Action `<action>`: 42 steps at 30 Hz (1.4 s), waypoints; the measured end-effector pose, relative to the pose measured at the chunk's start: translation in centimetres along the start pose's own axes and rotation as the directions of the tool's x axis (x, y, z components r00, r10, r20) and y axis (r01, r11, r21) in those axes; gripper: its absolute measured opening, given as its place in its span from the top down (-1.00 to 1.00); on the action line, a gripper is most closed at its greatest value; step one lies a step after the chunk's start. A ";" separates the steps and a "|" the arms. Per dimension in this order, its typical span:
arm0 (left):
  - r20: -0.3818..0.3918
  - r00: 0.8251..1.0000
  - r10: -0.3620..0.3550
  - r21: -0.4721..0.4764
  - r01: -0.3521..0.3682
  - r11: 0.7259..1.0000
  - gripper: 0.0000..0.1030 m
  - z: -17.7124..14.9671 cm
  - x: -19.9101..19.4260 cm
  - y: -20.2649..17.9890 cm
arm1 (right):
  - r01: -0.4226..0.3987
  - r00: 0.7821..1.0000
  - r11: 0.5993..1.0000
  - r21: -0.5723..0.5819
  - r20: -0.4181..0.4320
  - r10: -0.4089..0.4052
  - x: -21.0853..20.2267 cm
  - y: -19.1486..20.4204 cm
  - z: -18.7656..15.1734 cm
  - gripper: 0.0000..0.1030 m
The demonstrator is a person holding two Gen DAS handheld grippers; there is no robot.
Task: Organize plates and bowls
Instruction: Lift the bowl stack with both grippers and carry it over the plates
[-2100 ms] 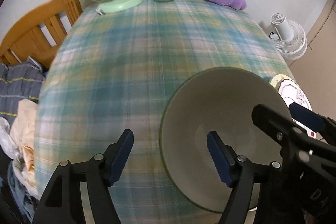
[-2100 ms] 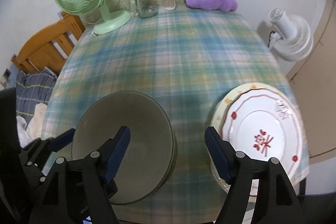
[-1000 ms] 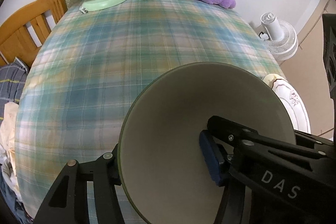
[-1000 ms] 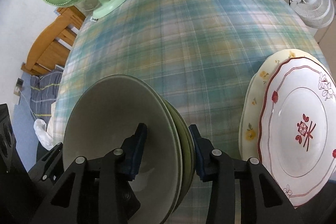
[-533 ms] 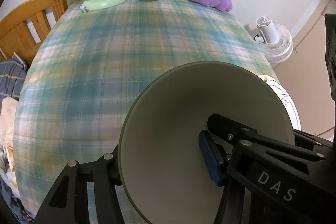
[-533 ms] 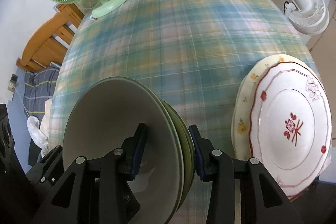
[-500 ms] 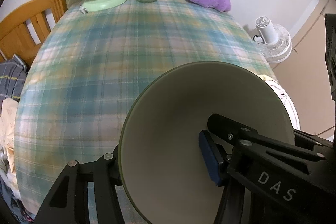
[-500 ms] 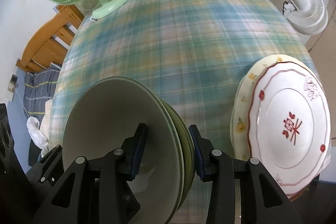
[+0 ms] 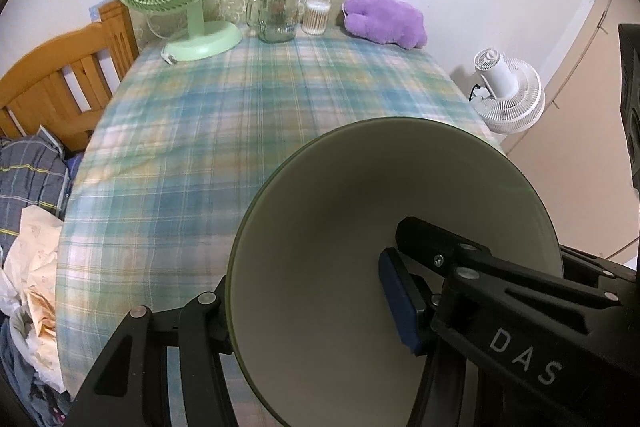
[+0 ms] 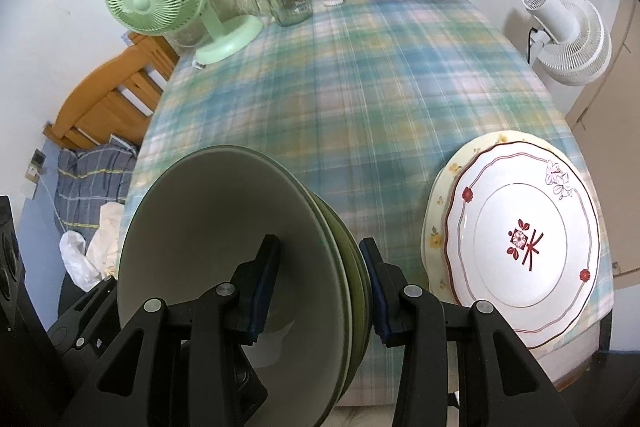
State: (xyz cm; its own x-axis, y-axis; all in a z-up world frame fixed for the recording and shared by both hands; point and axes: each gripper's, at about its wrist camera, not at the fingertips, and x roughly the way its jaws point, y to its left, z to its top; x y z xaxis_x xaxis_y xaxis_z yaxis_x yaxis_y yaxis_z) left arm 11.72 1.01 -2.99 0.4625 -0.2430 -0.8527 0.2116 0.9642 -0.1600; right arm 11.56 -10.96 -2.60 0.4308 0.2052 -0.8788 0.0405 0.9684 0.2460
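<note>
Right gripper [image 10: 318,287], low in the frame's centre, is clamped across nested bowls' [image 10: 224,267] rims. Left gripper [image 9: 304,301] pinches the bowl wall, lower frame.

The stacked bowls [image 9: 360,267] hide the left claw's [image 9: 308,303] left fingertip and the near worktop [image 9: 224,131], the checked cloth is blurred, and the lower yellow-flowered plate [image 10: 438,211] shows only a rim.
</note>
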 end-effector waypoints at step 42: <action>0.036 0.999 0.036 -0.104 -0.032 0.994 -0.12 1.5 2.4 -15.0 | -0.028 1.000 0.994 -0.106 0.005 0.028 -4.7 -14.2 3.1 0.15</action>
State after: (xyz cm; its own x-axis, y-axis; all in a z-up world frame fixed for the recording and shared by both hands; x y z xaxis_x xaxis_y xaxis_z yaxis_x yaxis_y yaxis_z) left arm 10.93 -14.17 -1.88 0.5006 -0.2120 -0.8393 0.1062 0.9773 -0.1834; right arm 11.73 -26.10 -0.66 0.4358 0.2319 -0.8697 -0.0671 0.9719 0.2255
